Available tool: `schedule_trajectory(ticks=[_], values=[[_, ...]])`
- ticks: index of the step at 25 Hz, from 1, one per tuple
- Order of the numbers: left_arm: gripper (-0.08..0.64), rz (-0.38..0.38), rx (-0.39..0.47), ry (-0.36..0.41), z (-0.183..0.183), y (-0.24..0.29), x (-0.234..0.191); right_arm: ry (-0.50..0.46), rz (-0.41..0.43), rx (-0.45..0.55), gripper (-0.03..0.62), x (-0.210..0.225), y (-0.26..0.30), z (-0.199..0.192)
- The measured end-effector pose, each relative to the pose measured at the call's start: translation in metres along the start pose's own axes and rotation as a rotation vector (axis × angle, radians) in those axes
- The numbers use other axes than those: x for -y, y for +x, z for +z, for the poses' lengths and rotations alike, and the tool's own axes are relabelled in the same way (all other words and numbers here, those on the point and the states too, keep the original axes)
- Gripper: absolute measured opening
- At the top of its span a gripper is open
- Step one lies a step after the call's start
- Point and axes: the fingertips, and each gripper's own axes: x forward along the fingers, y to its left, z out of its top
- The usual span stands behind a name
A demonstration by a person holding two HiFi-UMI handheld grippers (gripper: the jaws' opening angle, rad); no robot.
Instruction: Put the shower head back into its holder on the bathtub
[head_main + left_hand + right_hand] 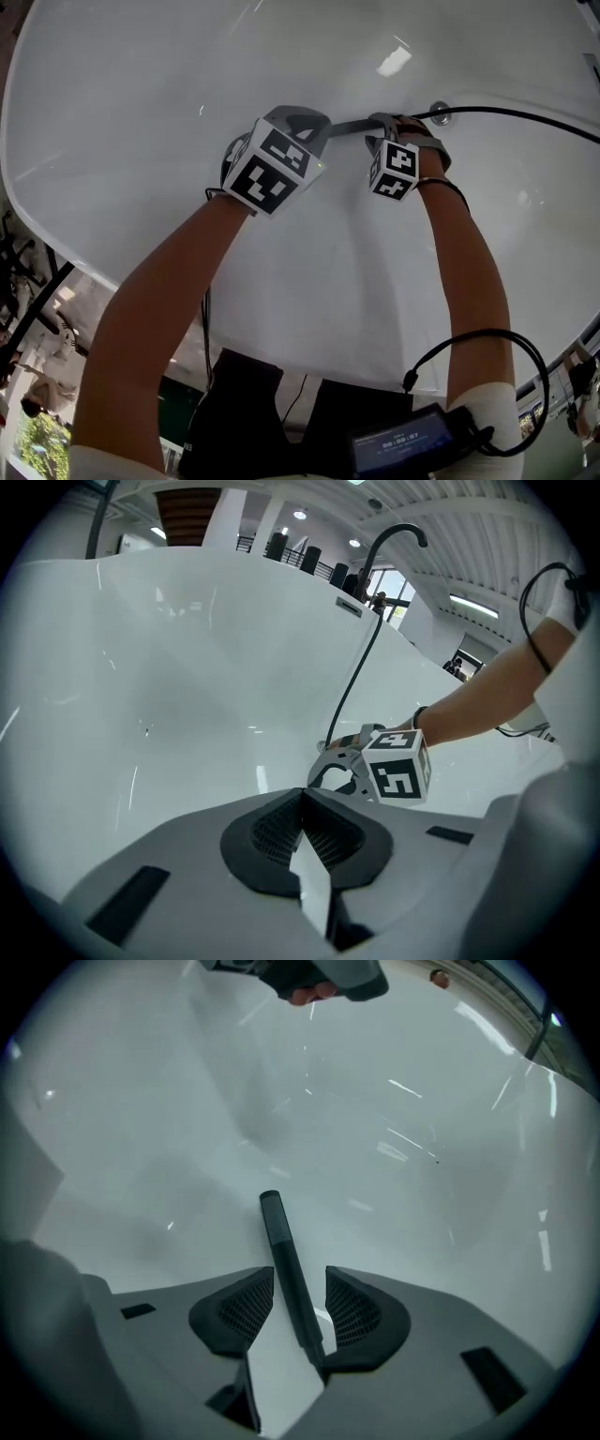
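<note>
Glossy white bathtub (187,75) — slim matte-black shower head (284,1260).

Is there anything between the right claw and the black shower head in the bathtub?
Nothing visible stands between them. The shower head is inside the open right claw, with a gap beside it, so it is not squeezed.
</note>
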Motion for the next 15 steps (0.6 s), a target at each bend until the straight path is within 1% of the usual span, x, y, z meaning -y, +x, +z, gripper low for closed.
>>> schedule_trajectory(ticks=[3,7,10,12,15], values=[[0.018,-0.007,-0.005,0.007,-0.009,0.010,-0.005,-0.085,0.025,-0.032,0.160,-0.006,0.026,0.002],[0.018,-0.008,0.003,0.010,-0.007,0.017,-0.012,-0.163,0.072,-0.081,0.160,-0.011,0.042,0.001],[0.018,-0.017,0.009,-0.018,-0.012,0.016,-0.014,-0.187,0.098,-0.132,0.160,-0.013,0.053,-0.006],[0.018,-0.034,0.006,-0.024,-0.017,0.017,-0.011,-0.190,0.102,-0.165,0.160,-0.012,0.058,-0.012],[0.018,-0.055,0.016,-0.044,-0.017,0.017,-0.009,-0.225,0.104,-0.204,0.158,-0.012,0.065,-0.014]])
